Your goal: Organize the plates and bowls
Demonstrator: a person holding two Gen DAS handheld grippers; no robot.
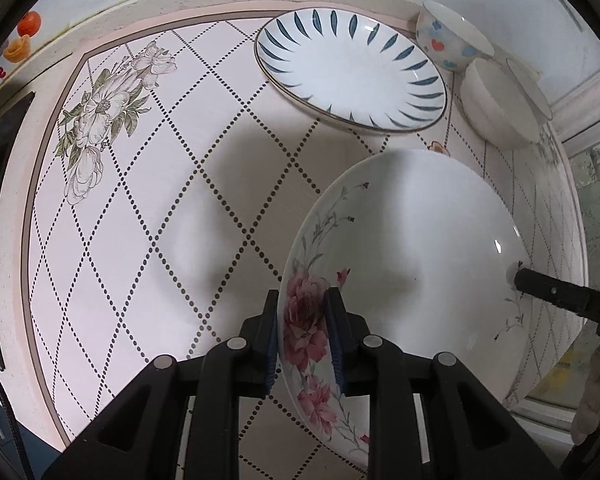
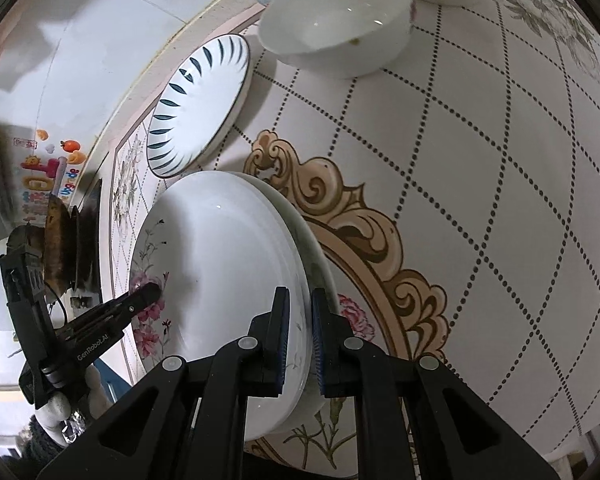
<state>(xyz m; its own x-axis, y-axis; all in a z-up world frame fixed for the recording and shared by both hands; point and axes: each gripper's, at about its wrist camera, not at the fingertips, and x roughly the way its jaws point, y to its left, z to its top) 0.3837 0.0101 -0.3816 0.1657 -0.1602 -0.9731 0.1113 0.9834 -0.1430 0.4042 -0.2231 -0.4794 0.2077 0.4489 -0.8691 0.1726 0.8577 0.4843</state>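
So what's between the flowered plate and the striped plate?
Nothing: bare patterned table separates the flowered plate from the striped plate, clearest in the left wrist view.

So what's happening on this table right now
A person is holding a floral plate with both hand-held tongs, the left tongs clamped on its near rim and the right tongs on the opposite rim. A blue-striped plate and white bowls sit behind on the patterned table.
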